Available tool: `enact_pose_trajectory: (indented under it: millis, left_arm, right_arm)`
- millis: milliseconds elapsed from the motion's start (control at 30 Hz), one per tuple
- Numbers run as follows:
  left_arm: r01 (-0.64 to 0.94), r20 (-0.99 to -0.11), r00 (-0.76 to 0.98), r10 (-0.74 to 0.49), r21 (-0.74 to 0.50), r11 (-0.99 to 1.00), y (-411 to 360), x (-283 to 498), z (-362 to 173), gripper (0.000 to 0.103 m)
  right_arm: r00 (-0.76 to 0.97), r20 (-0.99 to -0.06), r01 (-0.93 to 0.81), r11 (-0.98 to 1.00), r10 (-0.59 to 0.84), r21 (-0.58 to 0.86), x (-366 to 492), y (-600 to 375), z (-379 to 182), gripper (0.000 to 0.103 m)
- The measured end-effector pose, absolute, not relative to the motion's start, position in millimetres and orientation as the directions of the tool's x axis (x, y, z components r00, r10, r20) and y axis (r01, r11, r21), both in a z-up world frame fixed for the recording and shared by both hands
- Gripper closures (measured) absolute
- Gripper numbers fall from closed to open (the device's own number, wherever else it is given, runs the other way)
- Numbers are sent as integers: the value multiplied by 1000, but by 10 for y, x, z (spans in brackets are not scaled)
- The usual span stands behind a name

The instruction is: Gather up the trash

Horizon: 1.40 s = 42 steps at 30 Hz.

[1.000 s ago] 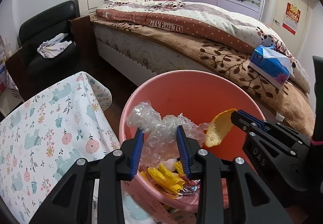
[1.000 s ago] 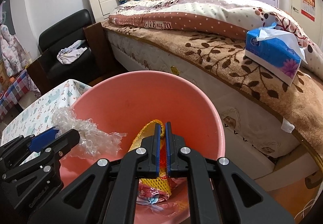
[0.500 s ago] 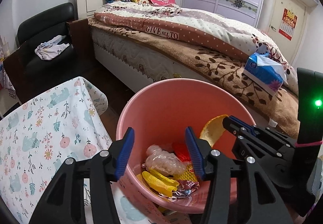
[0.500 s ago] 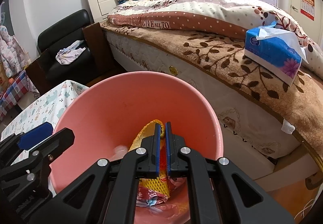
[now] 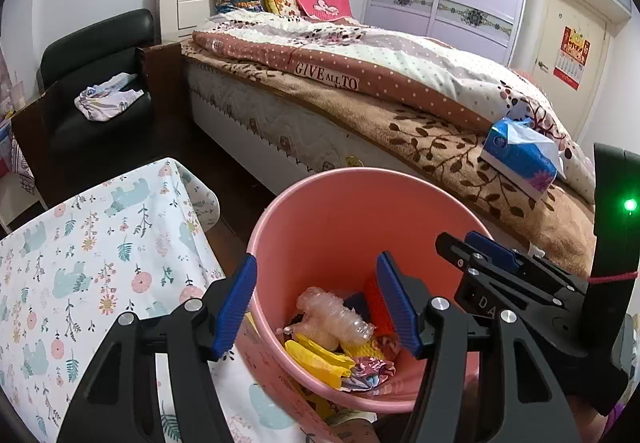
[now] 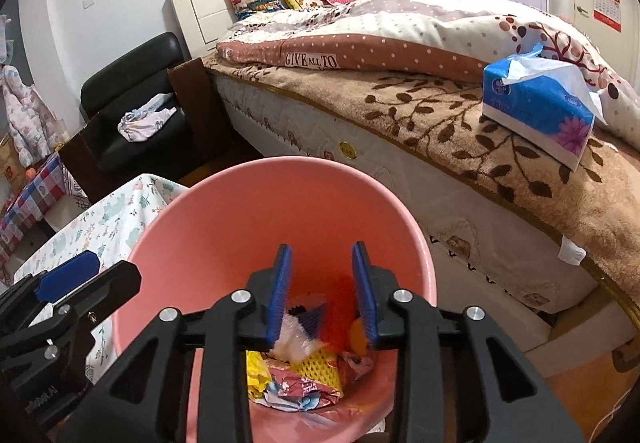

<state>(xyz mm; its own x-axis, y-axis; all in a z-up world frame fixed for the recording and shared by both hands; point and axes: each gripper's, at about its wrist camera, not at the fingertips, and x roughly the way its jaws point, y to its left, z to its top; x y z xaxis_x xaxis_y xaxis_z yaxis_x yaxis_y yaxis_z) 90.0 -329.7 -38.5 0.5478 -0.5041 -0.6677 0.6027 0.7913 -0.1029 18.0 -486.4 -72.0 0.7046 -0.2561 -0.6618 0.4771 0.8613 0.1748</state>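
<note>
The trash lies heaped at the bottom of the pink bucket [image 5: 332, 219]: a clear crumpled bubble wrap [image 5: 334, 317] on top, yellow scraps [image 5: 316, 357] beneath it, a yellow foam net [image 6: 318, 365], a crinkled printed wrapper [image 6: 298, 389] and something red behind. The bucket stands at the corner of the bench [image 5: 80, 255], which is covered by a floral cloth with small elephants, and just in front of the bed [image 5: 360, 111]. The left tongs [image 5: 316, 301] hang over the bucket's near rim with the blue pads spread wide and nothing between them. The right tongs [image 6: 322, 295] hang above the bucket's mouth, likewise released, their pads apart and empty, with the heap visible through the gap. On the bed's brown leaf-patterned blanket sits a blue tissue pack [image 6: 538, 105], well apart from the bucket. A black armchair [image 5: 92, 83] beside the headboard holds a crumpled pale cloth [image 5: 106, 103].
</note>
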Motion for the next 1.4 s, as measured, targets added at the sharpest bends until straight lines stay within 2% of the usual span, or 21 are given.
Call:
enact_pose_trajectory:
  millis: [433, 567, 933, 1100, 1233, 1400]
  left_arm:
    - [588, -625, 589, -512, -103, 802, -3053, 714, -168, 42]
    - [580, -609, 603, -516, -110, 807, -2941, 627, -68, 42]
    - [533, -582, 643, -498, -126, 836, -2613, 433, 102, 41]
    - [482, -576, 681, -452, -113, 869, -2432, 383, 152, 41]
    - [457, -565, 698, -440, -122, 881, -2278, 348, 180, 41]
    - [456, -551, 707, -444, -124, 881, -2133, 267, 202, 41]
  right_arm:
    - [749, -613, 442, 878, -251, 181, -79, -4641, -465, 68]
    - [770, -587, 431, 882, -250, 189, -202, -4534, -373, 59]
    - [806, -543, 387, 904, -236, 181, -451, -4177, -182, 58]
    - [819, -528, 372, 909, -226, 187, -525, -4031, -129, 57]
    - [827, -515, 365, 912, -226, 186, -584, -3895, -82, 48]
    - [832, -505, 362, 914, -229, 183, -626, -3799, -43, 47]
